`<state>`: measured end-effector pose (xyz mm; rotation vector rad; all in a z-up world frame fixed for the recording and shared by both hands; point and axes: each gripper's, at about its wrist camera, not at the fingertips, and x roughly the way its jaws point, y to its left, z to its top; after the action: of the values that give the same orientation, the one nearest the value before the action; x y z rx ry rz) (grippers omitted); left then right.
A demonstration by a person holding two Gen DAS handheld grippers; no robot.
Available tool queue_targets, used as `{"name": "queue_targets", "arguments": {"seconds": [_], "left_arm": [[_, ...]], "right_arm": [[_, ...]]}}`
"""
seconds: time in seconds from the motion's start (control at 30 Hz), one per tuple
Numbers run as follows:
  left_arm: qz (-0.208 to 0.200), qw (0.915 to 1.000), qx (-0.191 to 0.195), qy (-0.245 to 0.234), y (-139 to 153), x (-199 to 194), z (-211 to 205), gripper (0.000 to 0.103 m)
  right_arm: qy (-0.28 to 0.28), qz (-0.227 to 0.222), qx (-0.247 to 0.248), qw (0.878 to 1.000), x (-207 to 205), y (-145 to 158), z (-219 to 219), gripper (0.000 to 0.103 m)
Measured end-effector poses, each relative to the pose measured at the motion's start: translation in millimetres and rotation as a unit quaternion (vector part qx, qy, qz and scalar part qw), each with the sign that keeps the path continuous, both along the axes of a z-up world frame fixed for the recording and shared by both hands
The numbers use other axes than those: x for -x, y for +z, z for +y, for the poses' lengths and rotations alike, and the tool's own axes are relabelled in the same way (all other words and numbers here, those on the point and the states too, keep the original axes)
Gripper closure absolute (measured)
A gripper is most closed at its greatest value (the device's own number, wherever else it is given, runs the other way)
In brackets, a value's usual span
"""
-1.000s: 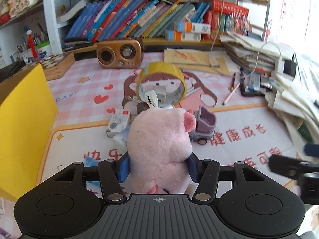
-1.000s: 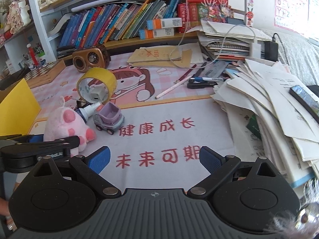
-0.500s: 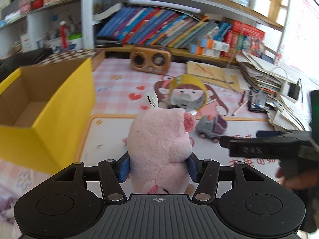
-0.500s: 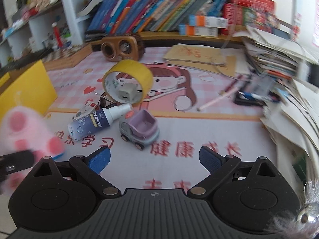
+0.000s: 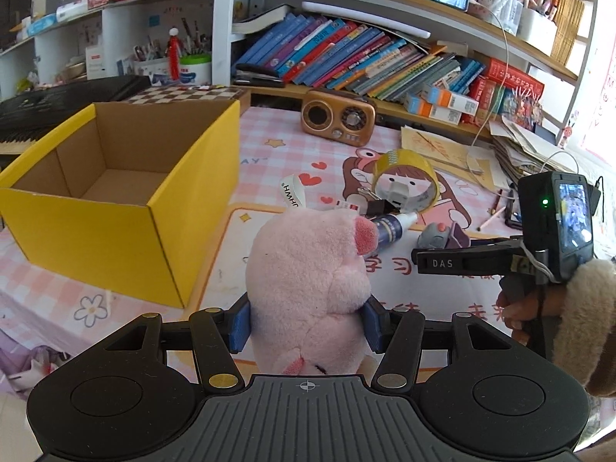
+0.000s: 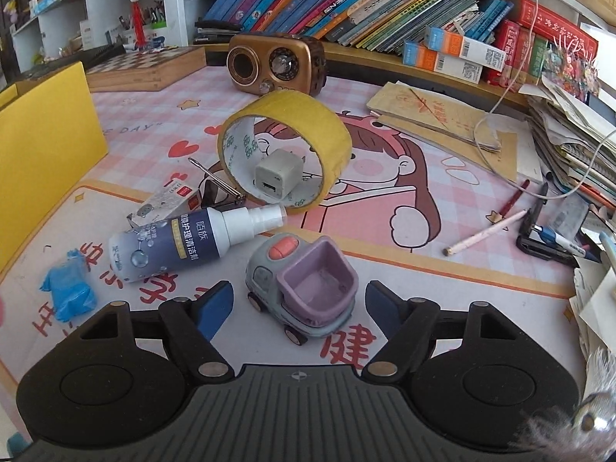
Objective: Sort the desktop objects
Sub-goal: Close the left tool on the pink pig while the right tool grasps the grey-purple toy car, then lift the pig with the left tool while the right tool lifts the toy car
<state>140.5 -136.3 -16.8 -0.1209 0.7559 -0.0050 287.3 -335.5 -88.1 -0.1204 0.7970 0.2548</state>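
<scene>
My left gripper (image 5: 306,321) is shut on a pink plush pig (image 5: 310,288), held above the mat, to the right of an open yellow cardboard box (image 5: 115,192). In the right wrist view my right gripper (image 6: 298,304) hangs low over a grey and purple toy truck (image 6: 304,287). Its jaws are closing, the truck stands between them, and the blue pads do not touch it. A spray bottle (image 6: 184,242) lies to the truck's left, a yellow tape roll (image 6: 285,146) stands behind with a white charger cube (image 6: 277,175) inside. The right gripper's body (image 5: 481,260) also shows in the left wrist view.
A blue crumpled wrapper (image 6: 69,290), a small white box (image 6: 165,204) and a black binder clip (image 6: 217,190) lie left of the bottle. A brown radio (image 6: 275,63), slanted books (image 6: 346,4), a pencil (image 6: 487,233) and paper stacks (image 6: 569,142) crowd the back and right.
The left gripper carried the pig up and leftwards until the yellow box came into full view. The right gripper swung left and down over the toy truck, and its jaws have narrowed.
</scene>
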Motion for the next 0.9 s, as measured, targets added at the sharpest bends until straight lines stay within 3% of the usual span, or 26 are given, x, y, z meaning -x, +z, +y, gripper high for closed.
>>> {"name": "queue_targets", "arguments": {"seconds": [0.2, 0.9], "left_arm": [[-0.003, 1.0, 0.002, 0.004, 1, 6, 3, 0.048], [-0.034, 0.9989, 0.018, -0.026, 9, 21, 7, 0.048]], "right_arm": [[0.0, -0.005, -0.003, 1.0, 1, -1, 0, 0.045], [-0.014, -0.013, -0.04, 0.999, 56, 30, 2, 0.045]]}}
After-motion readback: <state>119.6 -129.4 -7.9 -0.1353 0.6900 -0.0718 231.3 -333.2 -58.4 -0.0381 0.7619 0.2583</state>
